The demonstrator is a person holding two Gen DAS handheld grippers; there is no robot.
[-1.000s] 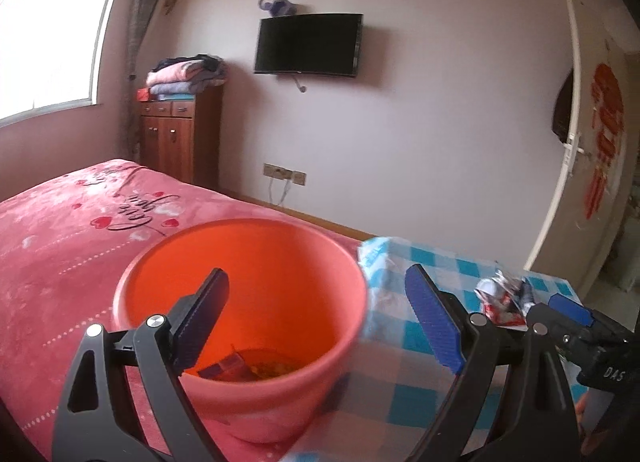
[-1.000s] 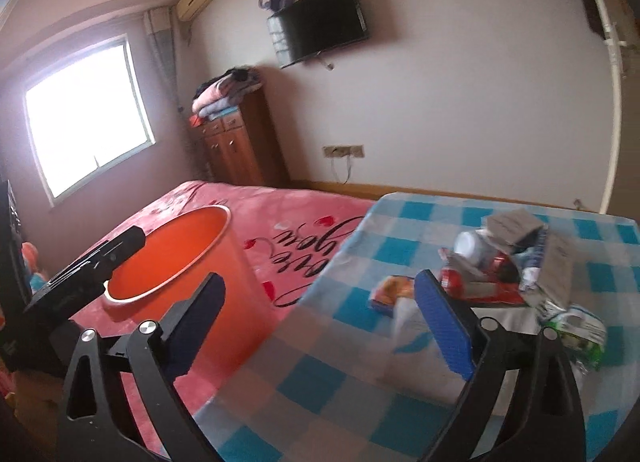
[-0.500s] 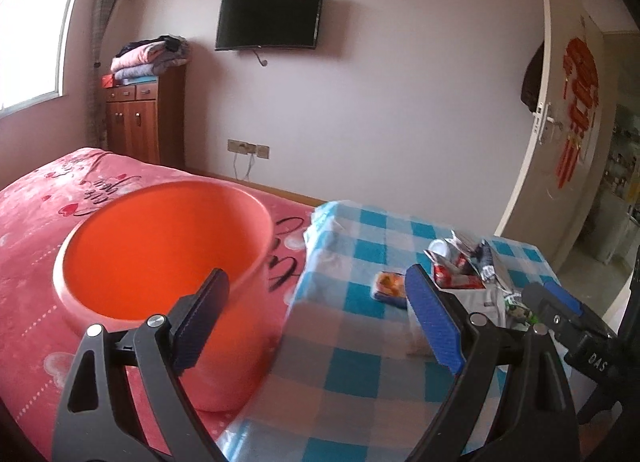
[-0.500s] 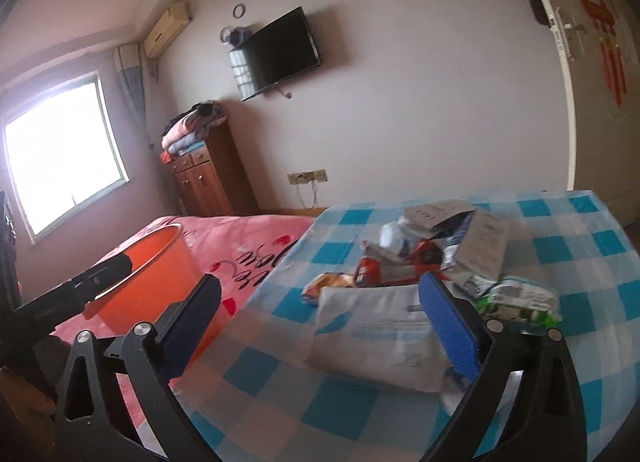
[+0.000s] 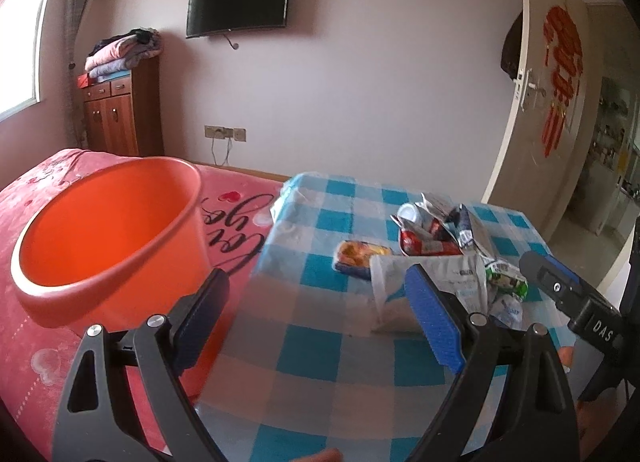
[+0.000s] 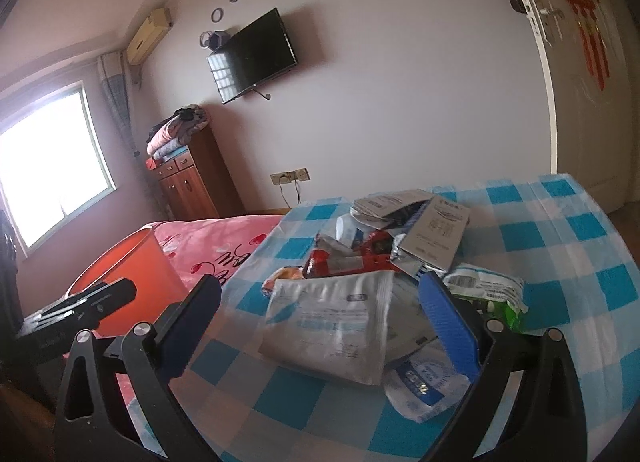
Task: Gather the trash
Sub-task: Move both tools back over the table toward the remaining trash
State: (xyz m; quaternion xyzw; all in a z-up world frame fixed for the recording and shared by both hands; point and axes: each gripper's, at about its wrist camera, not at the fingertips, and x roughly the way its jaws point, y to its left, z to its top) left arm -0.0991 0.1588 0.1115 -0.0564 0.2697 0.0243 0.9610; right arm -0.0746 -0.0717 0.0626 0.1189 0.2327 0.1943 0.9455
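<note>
Both grippers are hanging wide open, holding nothing. The right gripper (image 6: 320,322) is sitting way closer: the white pouch (image 6: 332,322) is lying dead ahead between its jaws, near the tabletop's (image 6: 580,230) front edge, long side running left-right. Left gripper (image 5: 320,322) is hovering nearer the orange bucket (image 5: 112,230).

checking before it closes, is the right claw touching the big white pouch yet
Cannot tell. In the right wrist view the right claw stands open around the white pouch, its blue finger overlapping the pouch's edge; no gap or contact shows plainly.
</note>
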